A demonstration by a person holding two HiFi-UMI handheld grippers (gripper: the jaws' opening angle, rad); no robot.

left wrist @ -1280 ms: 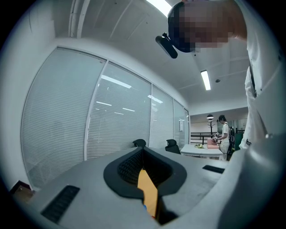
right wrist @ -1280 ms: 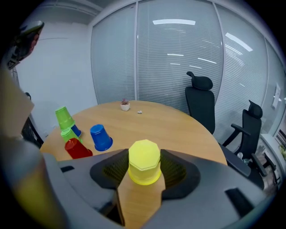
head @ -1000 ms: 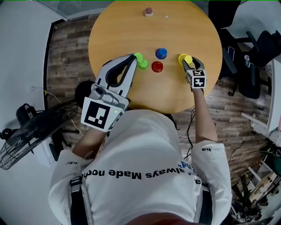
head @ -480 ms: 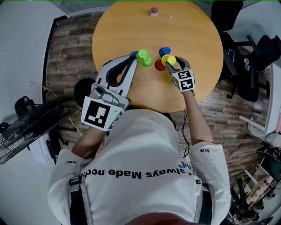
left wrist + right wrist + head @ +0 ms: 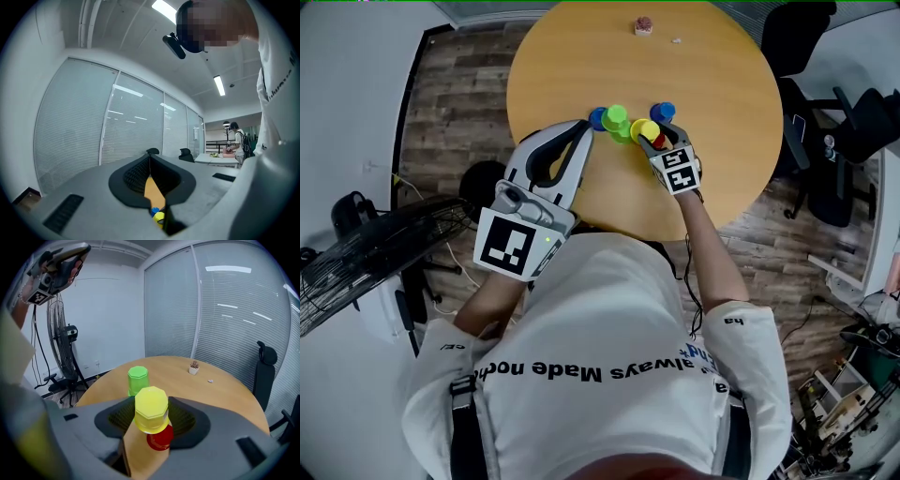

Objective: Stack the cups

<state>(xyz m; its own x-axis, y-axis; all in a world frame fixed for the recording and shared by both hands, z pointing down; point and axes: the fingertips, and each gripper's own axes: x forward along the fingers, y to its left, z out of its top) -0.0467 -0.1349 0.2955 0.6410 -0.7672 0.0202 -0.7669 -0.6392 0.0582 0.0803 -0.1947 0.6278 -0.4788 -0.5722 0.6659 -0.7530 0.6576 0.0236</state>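
My right gripper [image 5: 151, 417] is shut on an upturned yellow cup [image 5: 151, 408], which hangs just over a red cup [image 5: 160, 440] on the round wooden table [image 5: 712, 75]. In the head view, that gripper [image 5: 648, 135] sits near the table's middle, and the yellow cup [image 5: 643, 128] hides most of the red cup [image 5: 659, 141]. An upturned green cup [image 5: 138, 379] stands just beyond it. One blue cup [image 5: 663, 112] stands to the right and another [image 5: 598, 118] to the left. My left gripper [image 5: 583, 126] is raised above the table's near left, jaws [image 5: 150, 161] together and empty.
A small potted plant [image 5: 644, 24] and a white scrap [image 5: 677, 40] lie at the table's far edge. Office chairs [image 5: 825, 141] stand to the right and a floor fan [image 5: 356, 272] to the left. Glass partitions with blinds run behind the table.
My right gripper has carried the yellow cup leftward from the table's right side to just above the red cup. The left gripper has stayed raised in place.
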